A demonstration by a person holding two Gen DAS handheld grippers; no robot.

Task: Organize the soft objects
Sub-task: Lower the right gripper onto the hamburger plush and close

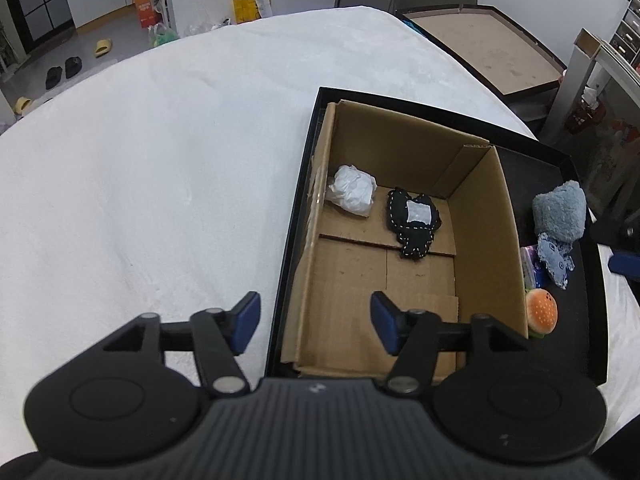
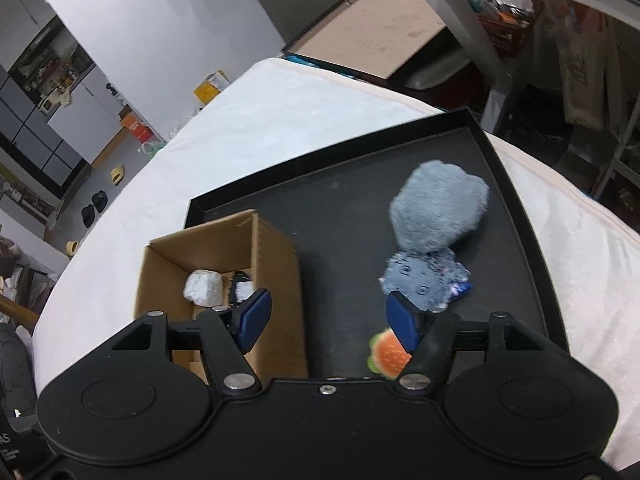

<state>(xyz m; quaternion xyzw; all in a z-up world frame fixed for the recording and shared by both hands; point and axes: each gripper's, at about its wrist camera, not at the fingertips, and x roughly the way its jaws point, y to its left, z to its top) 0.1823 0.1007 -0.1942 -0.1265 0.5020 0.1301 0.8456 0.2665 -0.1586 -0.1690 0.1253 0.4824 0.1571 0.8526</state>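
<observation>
A cardboard box [image 1: 480, 216] stands in a black tray [image 1: 584, 264] on a white cloth. Inside it lie a crumpled white wad [image 1: 353, 189] and a black stitched cloth [image 1: 412, 222]. On the tray right of the box lie a fluffy grey-blue roll [image 1: 560, 210], a blue patterned cloth [image 1: 554, 258] and a plush burger [image 1: 541, 312]. My left gripper [image 1: 316, 328] is open and empty over the box's near left wall. My right gripper [image 2: 330, 322] is open and empty above the tray, between the box [image 2: 276, 268] and the burger [image 2: 388, 354], near the cloth [image 2: 424, 280] and roll [image 2: 438, 210].
The white cloth-covered table [image 1: 160, 160] stretches left of the tray. A brown board [image 1: 492, 48] leans beyond the far table edge. Shelving and clutter [image 2: 560, 60] stand to the right. Boxes and slippers lie on the floor at the far left.
</observation>
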